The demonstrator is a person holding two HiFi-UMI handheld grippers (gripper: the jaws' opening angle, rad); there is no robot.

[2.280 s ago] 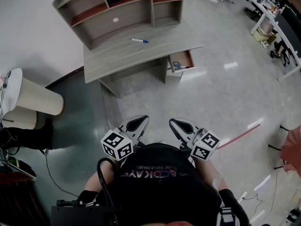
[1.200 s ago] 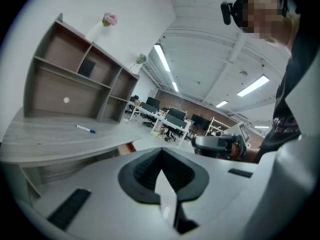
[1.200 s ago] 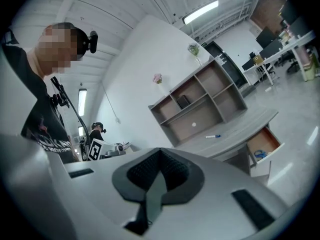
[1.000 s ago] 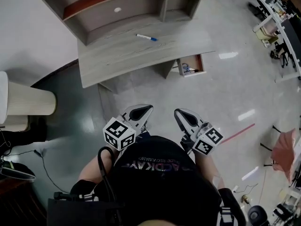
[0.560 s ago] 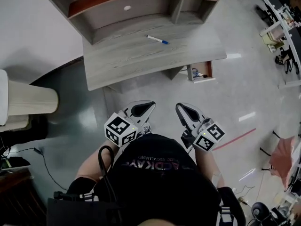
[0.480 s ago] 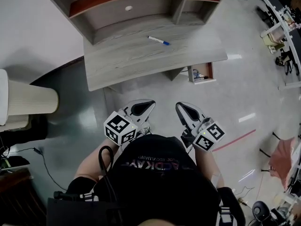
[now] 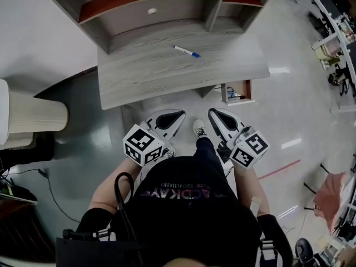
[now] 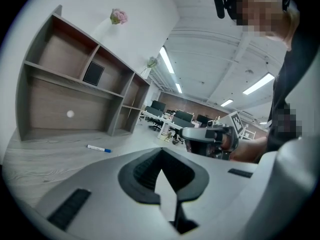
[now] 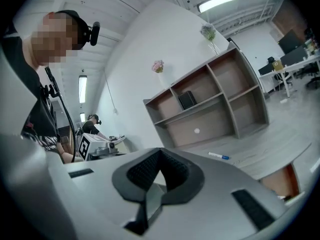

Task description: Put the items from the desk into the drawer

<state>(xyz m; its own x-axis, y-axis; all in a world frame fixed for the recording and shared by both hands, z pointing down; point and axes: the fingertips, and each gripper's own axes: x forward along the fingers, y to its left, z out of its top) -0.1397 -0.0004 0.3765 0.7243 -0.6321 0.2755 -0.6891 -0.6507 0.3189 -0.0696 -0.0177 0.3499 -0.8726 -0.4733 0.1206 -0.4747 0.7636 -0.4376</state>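
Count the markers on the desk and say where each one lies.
1. The marker lies on the desk, near the back, in front of the shelf unit. More may sit hidden in the open drawer.

Open-plan office as I see it, rows of workstations (image 8: pixel 172 120) with monitors and chairs mid-frame in my left gripper view, ceiling strip lights (image 8: pixel 166 64) above them, shelved grey desk (image 7: pixel 167 74) top of head view
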